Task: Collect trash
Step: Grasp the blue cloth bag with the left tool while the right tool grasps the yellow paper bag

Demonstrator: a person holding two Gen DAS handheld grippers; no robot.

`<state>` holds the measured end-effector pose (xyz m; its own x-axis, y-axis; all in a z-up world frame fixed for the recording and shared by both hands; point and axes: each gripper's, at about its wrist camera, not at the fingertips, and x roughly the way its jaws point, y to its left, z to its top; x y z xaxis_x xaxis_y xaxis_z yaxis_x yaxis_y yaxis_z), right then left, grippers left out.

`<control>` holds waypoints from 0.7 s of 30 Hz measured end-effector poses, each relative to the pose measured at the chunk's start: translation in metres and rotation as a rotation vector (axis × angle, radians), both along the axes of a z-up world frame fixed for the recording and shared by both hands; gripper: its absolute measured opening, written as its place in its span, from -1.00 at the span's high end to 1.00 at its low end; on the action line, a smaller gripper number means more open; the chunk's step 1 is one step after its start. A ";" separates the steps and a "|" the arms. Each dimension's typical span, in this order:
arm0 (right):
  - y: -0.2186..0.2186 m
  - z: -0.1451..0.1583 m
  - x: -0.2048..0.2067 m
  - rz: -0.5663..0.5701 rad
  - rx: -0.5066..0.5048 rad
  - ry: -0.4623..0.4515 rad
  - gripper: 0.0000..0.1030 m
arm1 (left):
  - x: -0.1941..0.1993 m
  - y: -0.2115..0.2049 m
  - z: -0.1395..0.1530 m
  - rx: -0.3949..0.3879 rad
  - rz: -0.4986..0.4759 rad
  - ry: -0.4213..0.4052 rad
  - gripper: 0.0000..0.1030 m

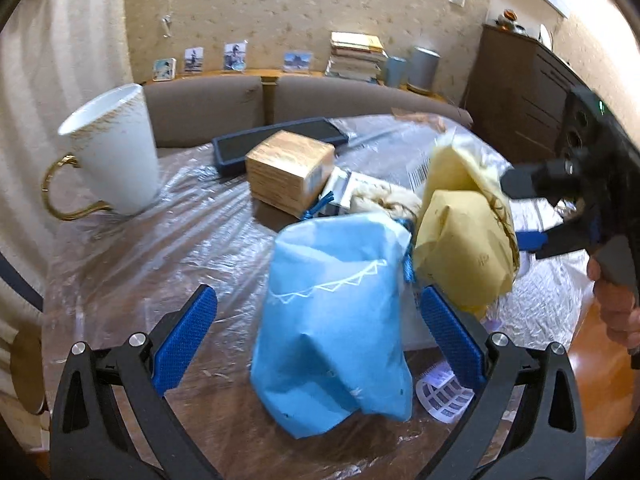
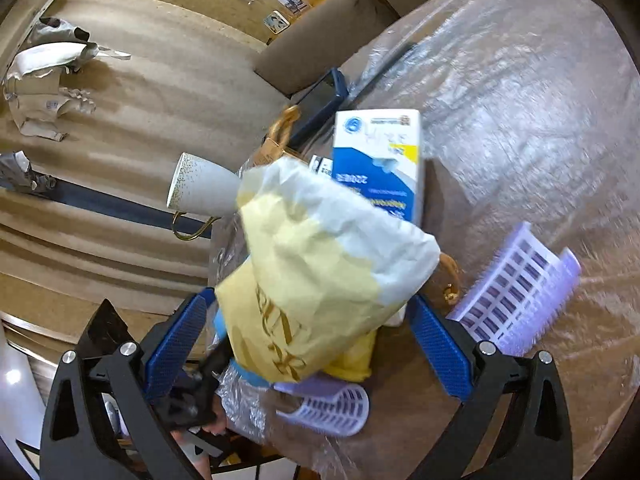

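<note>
Left gripper: our left gripper (image 1: 318, 328) has its blue fingers (image 1: 186, 338) spread wide, one on each side of the blue paper bag (image 1: 334, 320), apparently not touching it.
Right gripper: our right gripper (image 2: 310, 340) is also spread wide, straddling the yellow-and-white paper bag (image 2: 320, 276); we cannot tell whether the bag rests on a finger.
Key relation: the blue bag stands straight ahead of the left gripper, centred in the gap, its long axis roughly upright, tilted a little; we judge the left hand nearer to it.
Where: on the plastic-covered table (image 1: 160, 248), near edge, with the yellow bag touching it on the right.
Look: crumpled, light, white zigzag print, blue cord at the top.
Nearby: white mug (image 1: 116, 152) far left, wooden box (image 1: 288, 170) behind.
</note>
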<state>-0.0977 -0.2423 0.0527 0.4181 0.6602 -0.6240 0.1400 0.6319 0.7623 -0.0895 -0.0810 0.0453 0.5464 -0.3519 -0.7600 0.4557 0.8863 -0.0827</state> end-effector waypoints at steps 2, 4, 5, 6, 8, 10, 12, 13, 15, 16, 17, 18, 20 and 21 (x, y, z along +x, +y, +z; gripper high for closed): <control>0.002 -0.003 0.009 -0.006 0.035 0.031 -0.93 | 0.004 -0.002 -0.005 0.006 -0.009 0.012 -0.97; 0.003 0.002 0.012 -0.012 0.018 0.029 -0.93 | 0.010 -0.004 -0.010 0.015 -0.020 0.026 -0.97; 0.005 0.003 0.015 -0.005 0.009 0.029 -0.92 | 0.012 -0.004 -0.012 0.016 -0.025 0.033 -0.97; 0.009 -0.001 0.021 0.003 0.004 0.036 -0.92 | 0.015 -0.004 -0.016 0.026 -0.022 0.047 -0.97; 0.015 0.002 0.027 0.021 -0.017 0.051 -0.93 | 0.019 -0.003 -0.020 0.032 -0.019 0.061 -0.97; 0.021 0.004 0.029 0.036 -0.058 0.043 -0.92 | 0.020 0.001 -0.023 0.018 -0.010 0.068 -0.86; 0.024 0.005 0.026 0.035 -0.087 0.021 -0.82 | 0.023 0.007 -0.025 -0.036 -0.006 0.100 -0.57; 0.027 0.003 0.022 0.040 -0.096 0.013 -0.63 | 0.024 0.009 -0.025 -0.049 -0.001 0.112 -0.49; 0.029 0.000 0.022 0.071 -0.080 0.008 -0.45 | 0.024 0.011 -0.025 -0.055 0.005 0.122 -0.38; 0.030 0.000 0.021 0.078 -0.068 0.004 -0.37 | 0.022 0.011 -0.025 -0.055 0.006 0.119 -0.31; 0.030 0.001 0.019 0.082 -0.065 -0.005 -0.33 | 0.021 0.011 -0.023 -0.052 0.007 0.114 -0.24; 0.029 0.001 0.017 0.081 -0.068 -0.017 -0.28 | 0.018 0.012 -0.021 -0.049 0.014 0.106 -0.23; 0.026 0.005 0.014 0.070 -0.069 -0.042 -0.19 | 0.014 0.013 -0.017 -0.061 0.024 0.093 -0.19; 0.020 0.009 0.008 0.066 -0.074 -0.053 -0.18 | 0.011 0.015 -0.013 -0.080 0.032 0.089 -0.19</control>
